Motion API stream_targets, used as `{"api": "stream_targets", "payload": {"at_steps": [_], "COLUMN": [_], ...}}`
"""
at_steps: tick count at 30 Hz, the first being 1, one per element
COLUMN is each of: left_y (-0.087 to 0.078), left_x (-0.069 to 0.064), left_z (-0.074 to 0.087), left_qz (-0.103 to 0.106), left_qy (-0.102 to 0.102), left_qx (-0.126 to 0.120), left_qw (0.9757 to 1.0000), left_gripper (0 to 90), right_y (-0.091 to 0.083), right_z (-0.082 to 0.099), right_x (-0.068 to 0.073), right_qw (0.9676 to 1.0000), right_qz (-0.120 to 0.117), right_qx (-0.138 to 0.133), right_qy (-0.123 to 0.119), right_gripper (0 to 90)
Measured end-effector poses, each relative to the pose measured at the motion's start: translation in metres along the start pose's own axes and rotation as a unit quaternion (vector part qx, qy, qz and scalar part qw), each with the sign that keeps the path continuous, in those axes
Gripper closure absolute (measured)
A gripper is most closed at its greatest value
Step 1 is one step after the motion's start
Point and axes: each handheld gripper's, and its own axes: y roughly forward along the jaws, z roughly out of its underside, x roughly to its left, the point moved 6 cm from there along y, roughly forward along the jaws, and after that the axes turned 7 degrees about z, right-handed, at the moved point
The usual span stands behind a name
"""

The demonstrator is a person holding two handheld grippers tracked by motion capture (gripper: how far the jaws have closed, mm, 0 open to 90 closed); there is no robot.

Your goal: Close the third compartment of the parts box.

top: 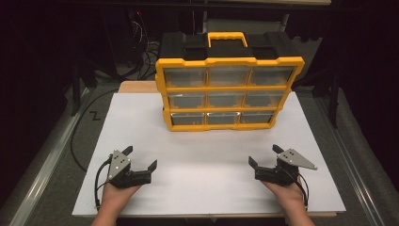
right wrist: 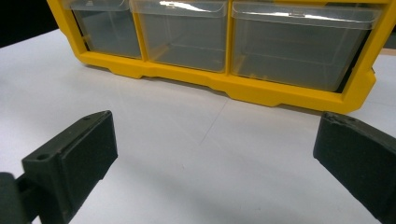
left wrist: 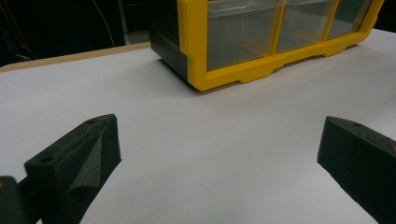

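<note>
Nearest the camera, 2 hands come in over the table's front edge: the left gripper (top: 139,157) sits low on the white board (top: 207,160) with its jaws spread wide and nothing between them, and the right gripper (top: 265,155) mirrors it well apart on the other side, jaws just as wide and empty. Both point at the yellow drawer organizer (top: 228,93), which stands upright at the far middle of the board, 9 clear drawers shut in 3 rows under a yellow handle (top: 227,38), well apart from either gripper.
</note>
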Motion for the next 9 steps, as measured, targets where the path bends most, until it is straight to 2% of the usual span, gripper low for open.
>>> {"api": "stream_targets", "payload": {"at_steps": [9], "left_y": [0.0005], "left_x": [-0.0005], "left_z": [0.0002], "left_qz": [0.001], "left_qy": [0.000], "left_qx": [0.000], "left_qw": [1.0000], "left_gripper": [0.3], "right_y": [0.0007], "right_z": [0.0006], "right_x": [-0.0018], "right_qw": [1.0000], "right_qz": [0.004], "right_qx": [-0.001], "right_qy": [-0.004], "right_gripper": [0.9]}}
